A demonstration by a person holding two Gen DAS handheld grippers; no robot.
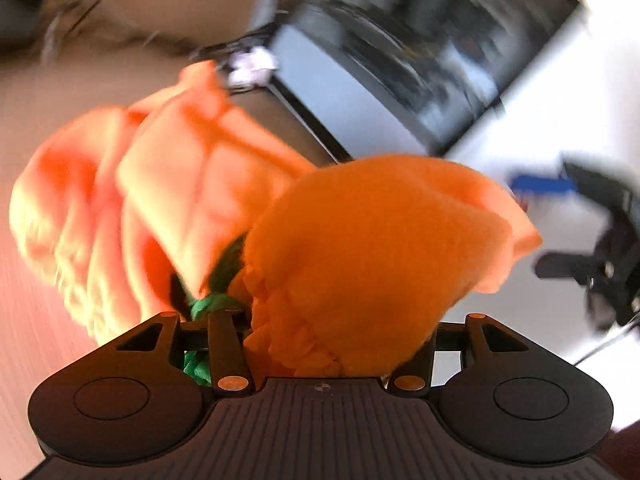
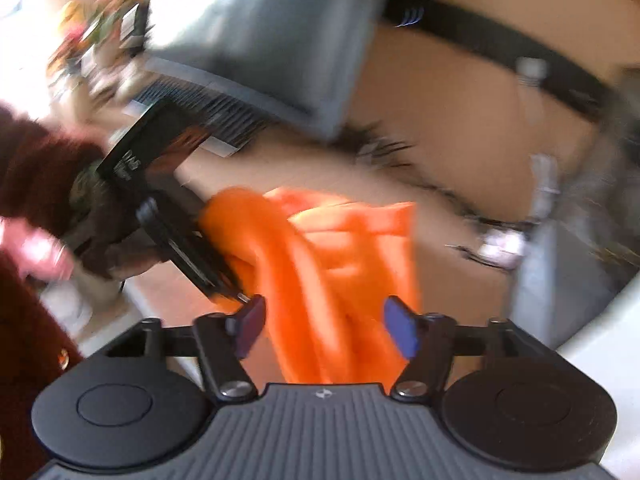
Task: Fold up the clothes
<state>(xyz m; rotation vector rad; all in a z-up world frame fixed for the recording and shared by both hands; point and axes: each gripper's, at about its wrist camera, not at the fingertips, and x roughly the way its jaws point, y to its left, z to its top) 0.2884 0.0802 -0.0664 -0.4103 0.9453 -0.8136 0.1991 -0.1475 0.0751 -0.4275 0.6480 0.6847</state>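
Note:
An orange garment [image 1: 372, 240] is bunched up right in front of my left gripper [image 1: 324, 320]. It fills the gap between the fingers and hides their tips; a bit of green pad [image 1: 208, 304] shows at the left finger. In the right wrist view, the left gripper [image 2: 216, 276] reaches in from the left, shut on one end of the garment [image 2: 320, 248], which trails across the tan table [image 2: 440, 160]. My right gripper [image 2: 326, 326] stands open, its blue pads apart, with cloth lying between them, not pinched. The right gripper [image 1: 540, 226] also shows at the right edge of the left wrist view.
A grey laptop [image 2: 260, 40] sits open on the table behind the garment, its dark screen [image 1: 400, 60] blurred. A person's dark red sleeve [image 2: 32, 168] and hand [image 2: 36, 252] hold the left gripper. Dark cables [image 2: 380, 148] cross the table. A white surface [image 1: 560, 112] lies right.

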